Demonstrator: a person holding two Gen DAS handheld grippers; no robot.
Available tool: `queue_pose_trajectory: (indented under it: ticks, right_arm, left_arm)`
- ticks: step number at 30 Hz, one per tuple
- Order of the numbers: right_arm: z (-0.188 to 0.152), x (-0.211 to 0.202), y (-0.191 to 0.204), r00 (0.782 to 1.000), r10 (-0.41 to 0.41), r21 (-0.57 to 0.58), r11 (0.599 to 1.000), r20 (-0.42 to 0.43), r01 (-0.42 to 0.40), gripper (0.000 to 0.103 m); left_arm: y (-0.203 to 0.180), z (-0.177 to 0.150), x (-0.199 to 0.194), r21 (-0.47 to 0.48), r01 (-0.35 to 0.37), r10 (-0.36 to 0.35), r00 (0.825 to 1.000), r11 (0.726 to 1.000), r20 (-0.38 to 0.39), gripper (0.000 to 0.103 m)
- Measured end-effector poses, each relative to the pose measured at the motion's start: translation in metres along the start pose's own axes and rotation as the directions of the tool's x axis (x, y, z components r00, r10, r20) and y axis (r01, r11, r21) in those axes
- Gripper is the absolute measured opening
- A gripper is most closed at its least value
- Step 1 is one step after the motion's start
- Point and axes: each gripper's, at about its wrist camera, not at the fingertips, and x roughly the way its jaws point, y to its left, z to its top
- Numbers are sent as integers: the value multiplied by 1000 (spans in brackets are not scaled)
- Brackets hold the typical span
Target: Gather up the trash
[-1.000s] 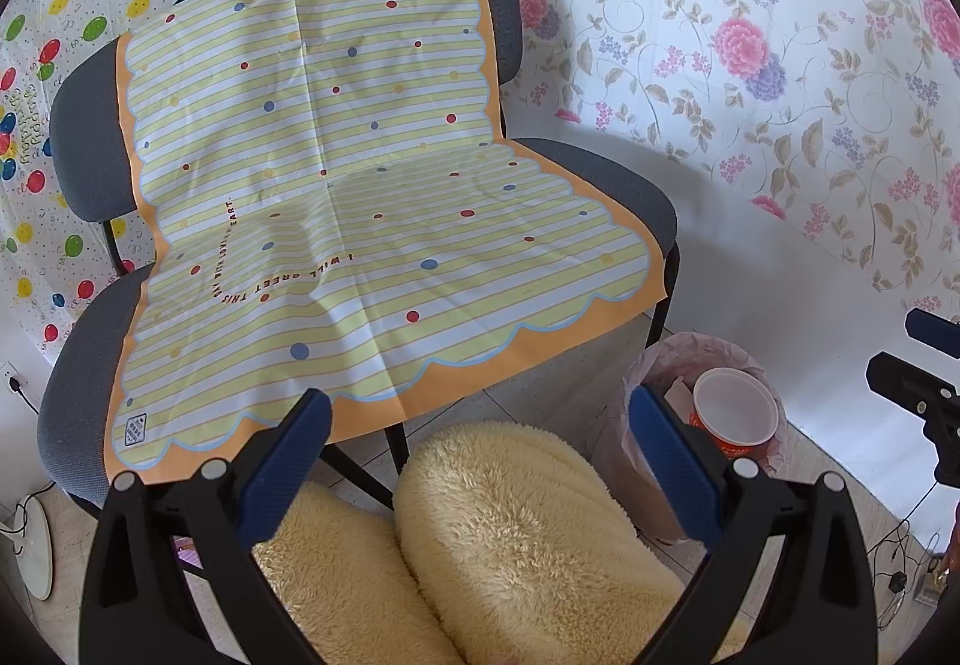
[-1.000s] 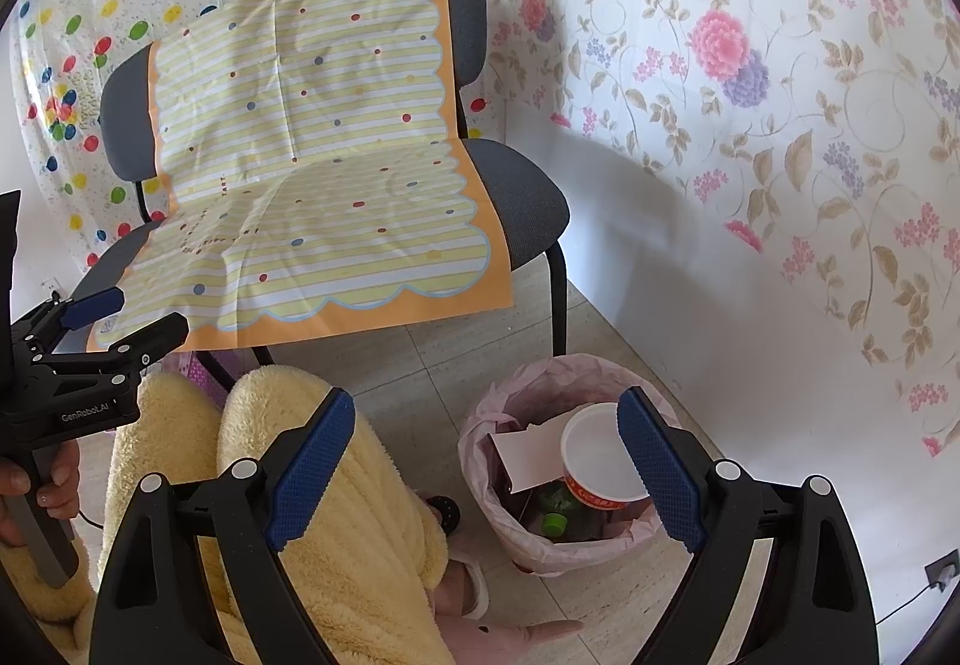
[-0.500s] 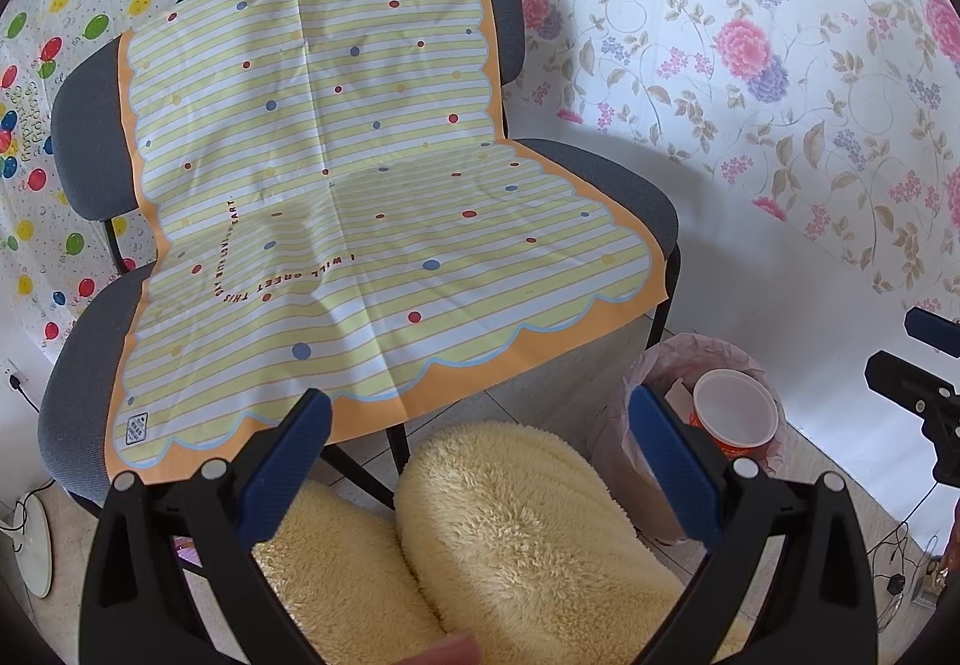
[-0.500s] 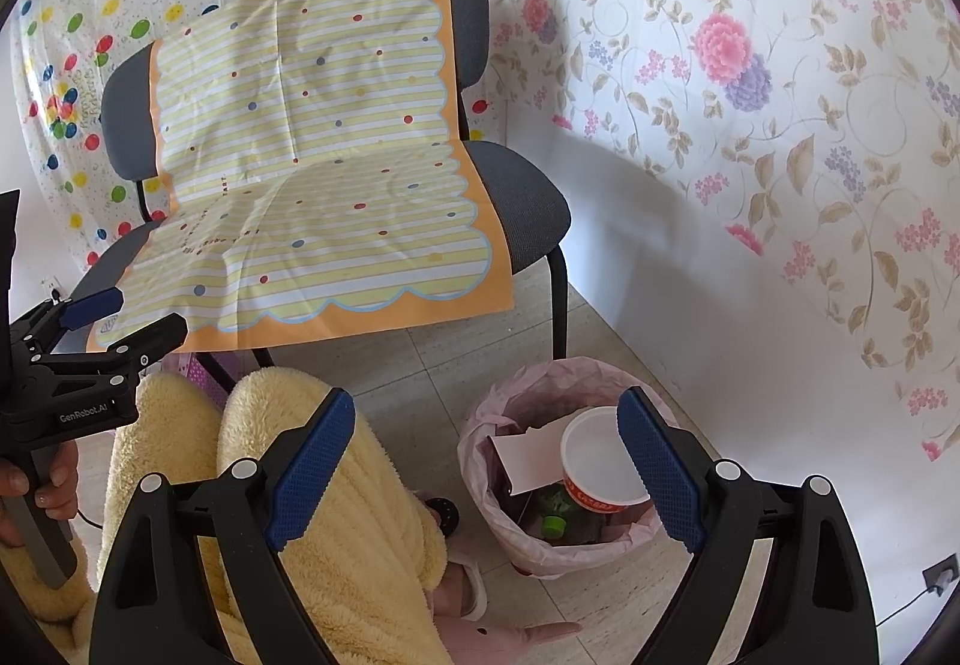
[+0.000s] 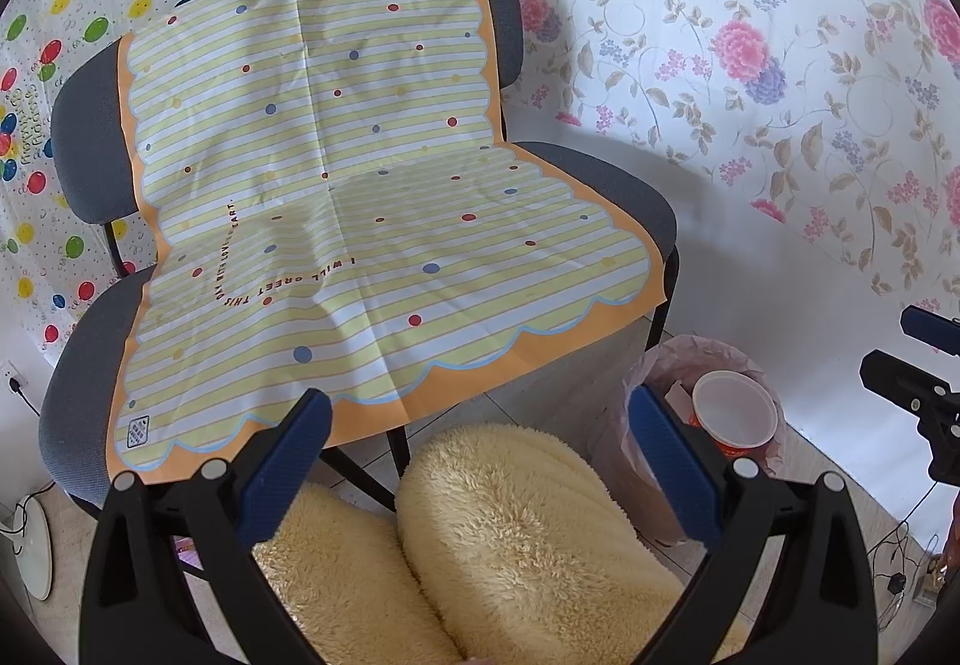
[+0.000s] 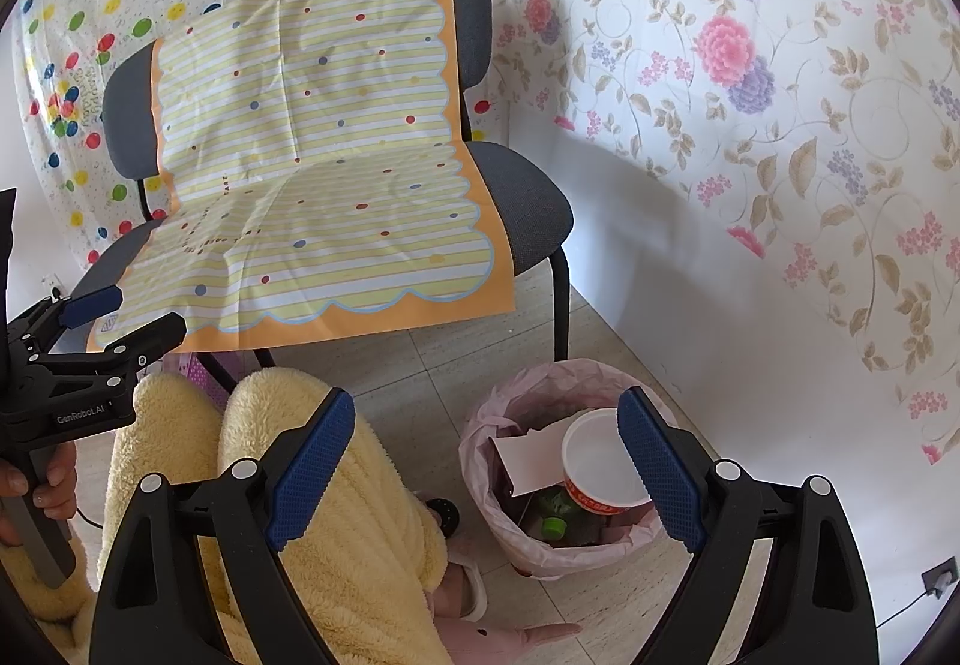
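Observation:
A small bin with a pink liner (image 6: 480, 461) stands on the floor right of the chair; it also shows in the left wrist view (image 5: 651, 371). Inside lie a white-and-red paper cup (image 6: 600, 464), a white card (image 6: 528, 461) and green scraps. The cup shows in the left wrist view too (image 5: 735, 416). My right gripper (image 6: 480, 461) is open and empty above the bin. My left gripper (image 5: 477, 461) is open and empty above the person's knees, facing the chair; it shows at the left of the right wrist view (image 6: 129, 320).
A grey chair (image 5: 618, 191) carries a yellow striped plastic sheet (image 5: 360, 221) over its seat and back. Fluffy yellow-clad legs (image 5: 510, 545) sit below both grippers. Flowered and balloon-print sheets cover the walls. Cables lie on the tiled floor at the right.

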Motion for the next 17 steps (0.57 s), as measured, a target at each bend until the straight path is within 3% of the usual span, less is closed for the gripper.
queue_pose_trajectory:
  ticks: [5,11,17]
  right_arm:
    - [-1,3,-2,1000,8,0,1000,-1,-8,89]
    - [9,23,11,999,48,-20,999,-17,-48,89]
    - [46,68,46,992,124,-104,987,-17,-126,89]
  left_arm:
    - [0,1,2,-9,30,-30,999,999,-18,96]
    - [26,0,7,-72,-2,0,1000,997,-28,97]
    - [97,-5,22,-178,-145,136,989,973,-61,97]
